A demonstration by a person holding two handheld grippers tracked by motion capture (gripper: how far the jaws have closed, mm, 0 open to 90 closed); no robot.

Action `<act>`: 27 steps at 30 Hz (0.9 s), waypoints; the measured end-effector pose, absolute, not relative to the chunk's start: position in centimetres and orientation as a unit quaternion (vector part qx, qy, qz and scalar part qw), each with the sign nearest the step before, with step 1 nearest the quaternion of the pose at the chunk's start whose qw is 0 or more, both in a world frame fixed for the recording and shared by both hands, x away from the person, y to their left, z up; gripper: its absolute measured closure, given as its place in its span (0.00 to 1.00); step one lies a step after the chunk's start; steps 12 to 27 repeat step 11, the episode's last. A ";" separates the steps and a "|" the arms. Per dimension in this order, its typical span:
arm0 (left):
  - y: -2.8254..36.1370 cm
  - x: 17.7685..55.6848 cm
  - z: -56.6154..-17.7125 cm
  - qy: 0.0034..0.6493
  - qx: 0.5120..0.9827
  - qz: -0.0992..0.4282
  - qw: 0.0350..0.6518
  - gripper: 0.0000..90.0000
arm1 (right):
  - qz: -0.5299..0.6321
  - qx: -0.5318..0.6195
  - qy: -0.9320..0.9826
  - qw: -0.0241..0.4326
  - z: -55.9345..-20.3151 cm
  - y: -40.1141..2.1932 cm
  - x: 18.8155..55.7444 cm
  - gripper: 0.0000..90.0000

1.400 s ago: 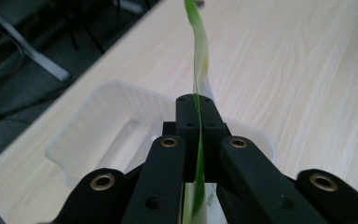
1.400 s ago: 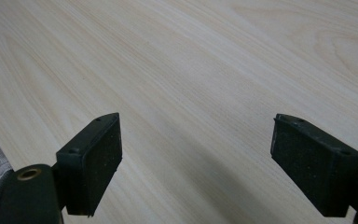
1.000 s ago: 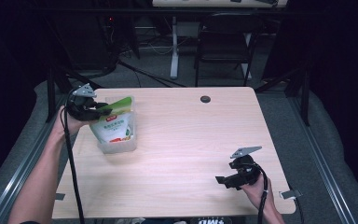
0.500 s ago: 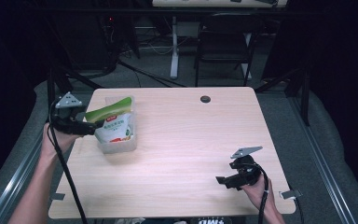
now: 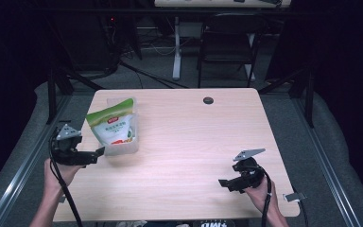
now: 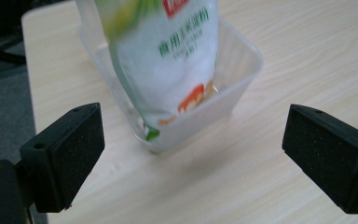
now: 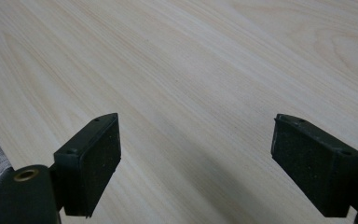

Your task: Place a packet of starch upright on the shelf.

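Observation:
A white food pouch with a green top (image 5: pixel 111 124) stands tilted in a clear plastic tub (image 5: pixel 123 147) at the table's left. The same pouch (image 6: pixel 168 60) and tub (image 6: pixel 235 91) lie just ahead of my left gripper (image 6: pixel 193 158), whose jaws have just been opening and now stand wide apart with nothing between them. From above, my left gripper (image 5: pixel 99 152) is low at the table's left edge, just left of the tub. At the front right, my right gripper (image 5: pixel 223 183) rests open over bare wood, and its jaws (image 7: pixel 196 165) hold nothing.
The wooden table (image 5: pixel 184 142) has a small dark round cap (image 5: pixel 208 100) near its far edge. A chair (image 5: pixel 227 47) and desk legs stand on the dark floor behind. A metal rail (image 5: pixel 19 165) runs along the left side.
My left gripper let go of the pouch's top, opened, and drew back down and toward the near left edge. The pouch stays in the tub. The right gripper has not moved.

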State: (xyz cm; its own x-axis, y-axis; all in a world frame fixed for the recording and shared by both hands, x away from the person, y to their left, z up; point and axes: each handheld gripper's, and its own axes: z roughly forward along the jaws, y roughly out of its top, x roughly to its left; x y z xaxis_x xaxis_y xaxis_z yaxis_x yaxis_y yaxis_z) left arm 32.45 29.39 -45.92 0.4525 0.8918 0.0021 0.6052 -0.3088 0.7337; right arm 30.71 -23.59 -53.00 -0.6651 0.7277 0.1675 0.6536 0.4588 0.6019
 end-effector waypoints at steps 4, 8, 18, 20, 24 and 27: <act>29.3 31.8 -47.8 0.495 0.771 0.198 0.348 0.06 | 0.322 0.404 0.854 0.058 -53.0 -23.7 30.7 0.17; 29.4 31.5 -48.7 0.506 0.765 0.192 0.349 0.05 | 0.329 0.406 0.851 0.057 -53.1 -23.7 30.7 0.17; 29.7 31.5 -49.1 0.512 0.759 0.188 0.355 0.04 | 0.324 0.403 0.854 0.058 -53.1 -23.7 30.8 0.17; 29.7 31.5 -49.1 0.512 0.759 0.188 0.355 0.04 | 0.324 0.403 0.854 0.058 -53.1 -23.7 30.8 0.17; 29.7 31.5 -49.1 0.512 0.759 0.188 0.355 0.04 | 0.324 0.403 0.854 0.058 -53.1 -23.7 30.8 0.17; 29.7 31.5 -49.1 0.512 0.759 0.188 0.355 0.04 | 0.324 0.403 0.854 0.058 -53.1 -23.7 30.8 0.17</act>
